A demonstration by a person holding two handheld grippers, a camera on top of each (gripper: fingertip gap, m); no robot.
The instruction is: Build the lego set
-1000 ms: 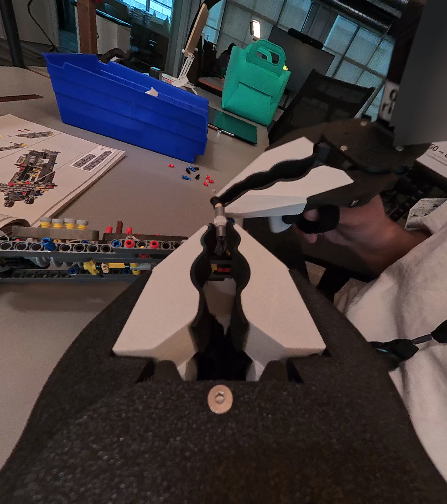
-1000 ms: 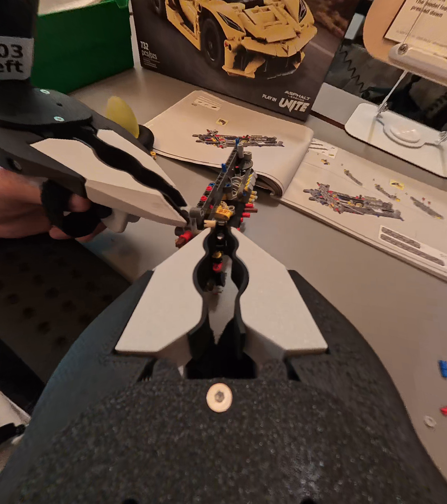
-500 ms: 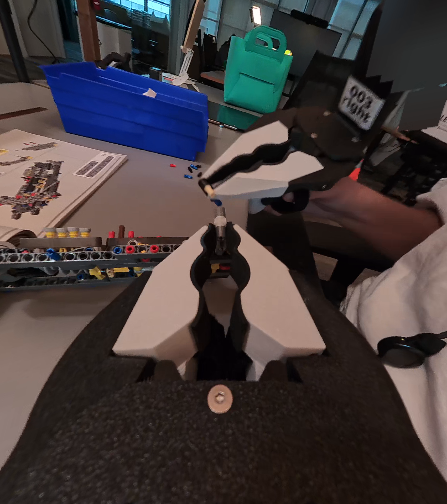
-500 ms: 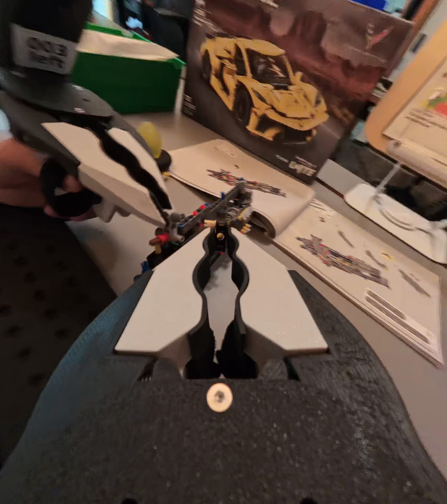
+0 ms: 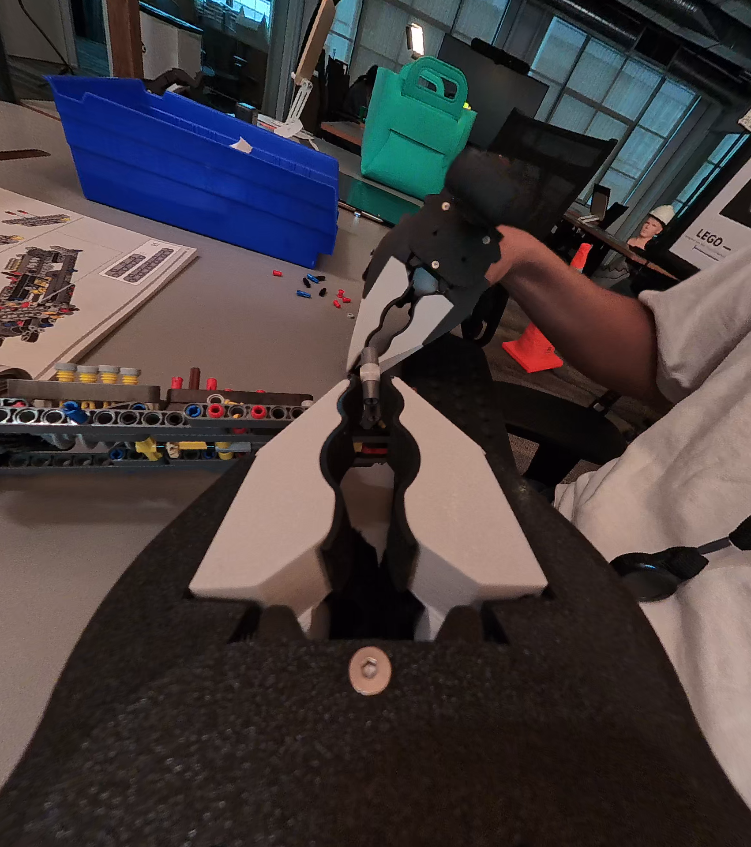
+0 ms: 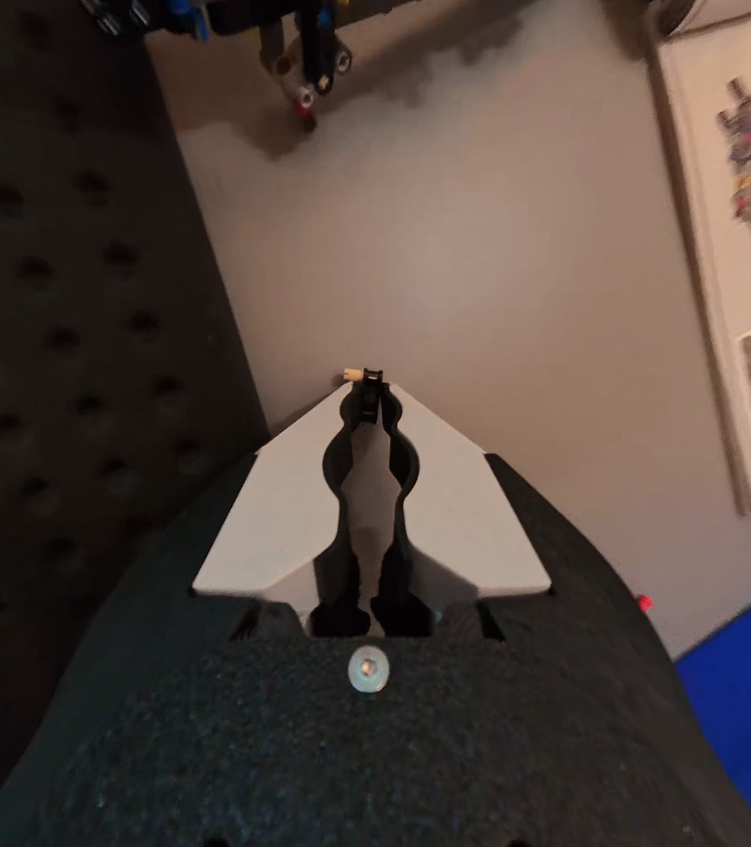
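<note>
Lego chassis (image 5: 126, 421) — a long dark grey Technic frame studded with red, blue and yellow pins — lies on the grey table (image 5: 227, 330) just left of my left tongs (image 5: 370, 389), its near end reaching right up to my left white finger. My left tongs are pinched narrow on a small grey axle piece (image 5: 370, 380) that stands upright between the tips, its pale collar sticking out above them. My right tongs (image 5: 364, 362) come down from above in the left wrist view, tips pointing at the top of that axle piece and touching it or nearly so; I cannot tell which. My hand (image 5: 516, 256) grips their black body.

In the right wrist view the picture is blurred, but my right tongs (image 6: 367, 389) are closed narrow on a tiny black connector (image 6: 370, 380) with a tan pin (image 6: 351, 373) poking out to the left. The end of the chassis (image 6: 305, 64) shows at the top of that view, well apart from the tips.

An open instruction booklet (image 5: 43, 275) lies behind the chassis, and a blue plastic bin (image 5: 199, 174) stands beyond it. Loose red, blue and black pins (image 5: 318, 291) are scattered on the table near the bin's corner. A green felt bag (image 5: 415, 128) stands farther back, and an orange cone (image 5: 532, 348) sits on the floor beside the table
</note>
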